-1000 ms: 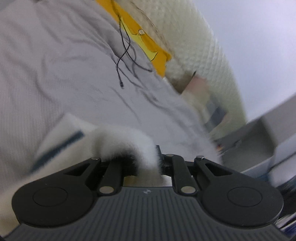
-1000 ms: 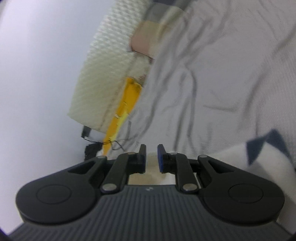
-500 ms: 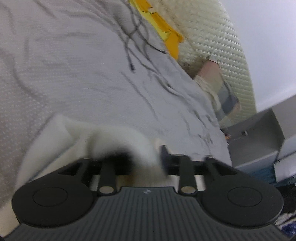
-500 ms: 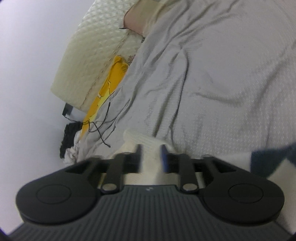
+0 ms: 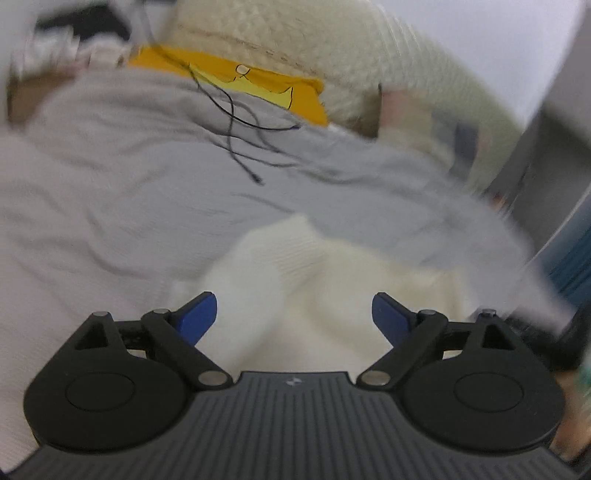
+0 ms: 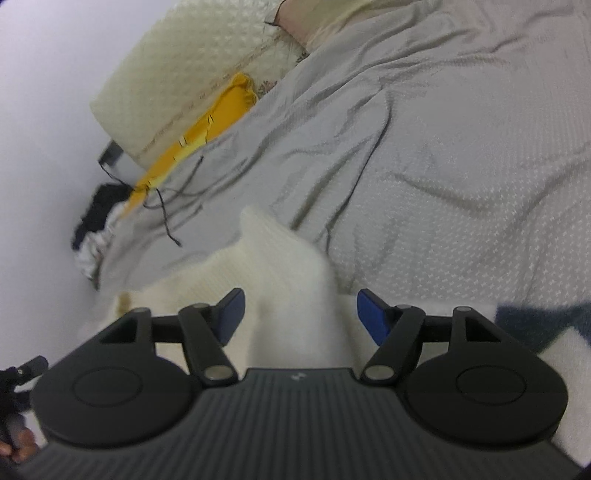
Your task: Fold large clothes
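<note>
A white knitted garment [image 5: 295, 269] lies on the grey bedspread [image 5: 110, 177]. My left gripper [image 5: 294, 315] is open, its blue pads wide apart with a fold of the white cloth between them, not pinched. My right gripper [image 6: 300, 312] is open too, and a ridge of the same garment [image 6: 284, 254] rises between its pads. A dark blue patch of the garment [image 6: 535, 321] shows at the right in the right wrist view.
A yellow cloth [image 5: 258, 85] and thin black cables [image 5: 236, 125] lie near the cream quilted headboard [image 5: 369, 44]. A pillow [image 6: 310, 22] lies at the head of the bed. Grey furniture [image 5: 554, 155] stands on the right. Dark and white clothes [image 6: 96, 225] are heaped beside the bed.
Both grippers were shut on the white garment and have opened wide, letting go of it. The left view has swung round toward the headboard.
</note>
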